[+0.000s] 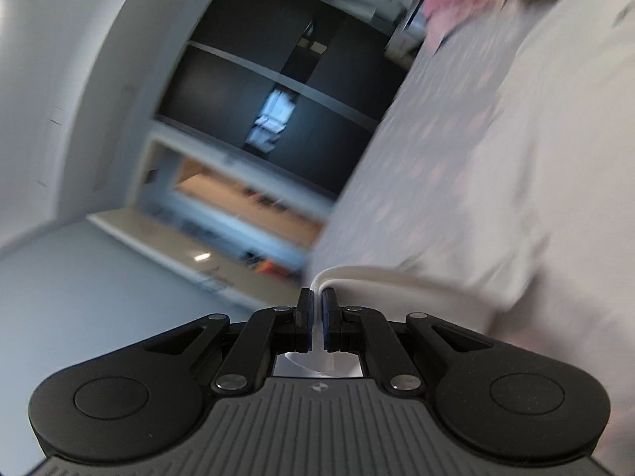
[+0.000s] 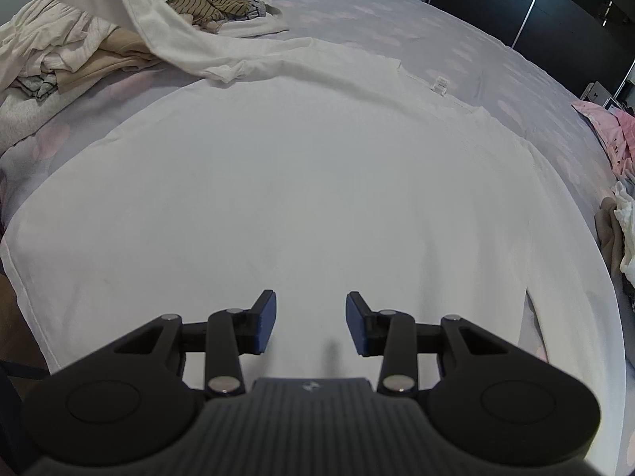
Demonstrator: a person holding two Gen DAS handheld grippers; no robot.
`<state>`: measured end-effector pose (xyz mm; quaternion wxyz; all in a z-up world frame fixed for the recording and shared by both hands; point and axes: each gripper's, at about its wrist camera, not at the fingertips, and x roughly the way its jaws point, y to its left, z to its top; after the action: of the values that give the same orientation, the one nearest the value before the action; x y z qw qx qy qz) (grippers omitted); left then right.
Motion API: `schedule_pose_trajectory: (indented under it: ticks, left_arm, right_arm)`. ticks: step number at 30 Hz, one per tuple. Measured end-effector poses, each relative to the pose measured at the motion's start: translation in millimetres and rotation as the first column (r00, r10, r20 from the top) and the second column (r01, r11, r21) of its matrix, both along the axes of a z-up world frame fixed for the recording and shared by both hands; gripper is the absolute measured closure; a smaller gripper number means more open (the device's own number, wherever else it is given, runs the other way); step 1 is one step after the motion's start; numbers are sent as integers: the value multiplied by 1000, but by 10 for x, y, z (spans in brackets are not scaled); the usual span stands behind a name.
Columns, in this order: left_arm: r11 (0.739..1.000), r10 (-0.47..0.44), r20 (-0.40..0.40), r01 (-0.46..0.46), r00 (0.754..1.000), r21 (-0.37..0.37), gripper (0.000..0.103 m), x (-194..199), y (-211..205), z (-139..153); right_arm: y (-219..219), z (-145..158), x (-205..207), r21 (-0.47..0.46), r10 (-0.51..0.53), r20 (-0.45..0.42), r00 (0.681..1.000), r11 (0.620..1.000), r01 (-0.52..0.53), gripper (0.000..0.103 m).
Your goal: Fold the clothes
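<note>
A large white long-sleeved shirt [image 2: 285, 182] lies spread flat on the grey bed [image 2: 456, 27]. One sleeve [image 2: 131, 12] is lifted up and out of the top left of the right wrist view. In the left wrist view my left gripper [image 1: 317, 297] is shut on a white fabric edge [image 1: 381, 273], which trails off to the right over the bedding. My right gripper [image 2: 310, 319] hovers open just above the shirt's near part, with nothing between its blue pads [image 2: 265, 323].
A pile of unfolded clothes [image 2: 67, 51], white, beige and striped, lies at the bed's far left. Pink fabric [image 2: 611, 127] and more clothes [image 2: 619, 230] sit at the right edge. Dark wardrobe doors [image 1: 278, 91] stand beyond the bed. The left wrist view is tilted and blurred.
</note>
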<state>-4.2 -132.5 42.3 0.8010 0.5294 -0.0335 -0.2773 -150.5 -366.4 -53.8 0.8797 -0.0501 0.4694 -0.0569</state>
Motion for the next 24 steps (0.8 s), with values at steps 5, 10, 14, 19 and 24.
schedule_pose_trajectory:
  ticks: [5, 10, 14, 19, 24]
  left_arm:
    - [981, -176, -186, 187, 967, 47, 100, -485, -185, -333]
    - [954, -215, -385, 278, 897, 115, 100, -647, -227, -716]
    - [953, -205, -485, 286, 850, 99, 95, -617, -198, -710]
    - [963, -195, -579, 266, 792, 39, 80, -474, -129, -563]
    - [971, -190, -665, 240, 722, -17, 63, -331, -61, -416]
  right_arm:
    - [31, 37, 23, -7, 12, 7, 1000, 1000, -12, 61]
    - [18, 18, -13, -8, 4, 3, 1000, 1000, -4, 61]
    - [6, 2, -29, -8, -9, -1, 1000, 1000, 9, 61]
    - [17, 19, -49, -5, -10, 1, 1000, 1000, 10, 61]
    - [-24, 44, -48, -6, -12, 5, 1000, 1000, 12, 61]
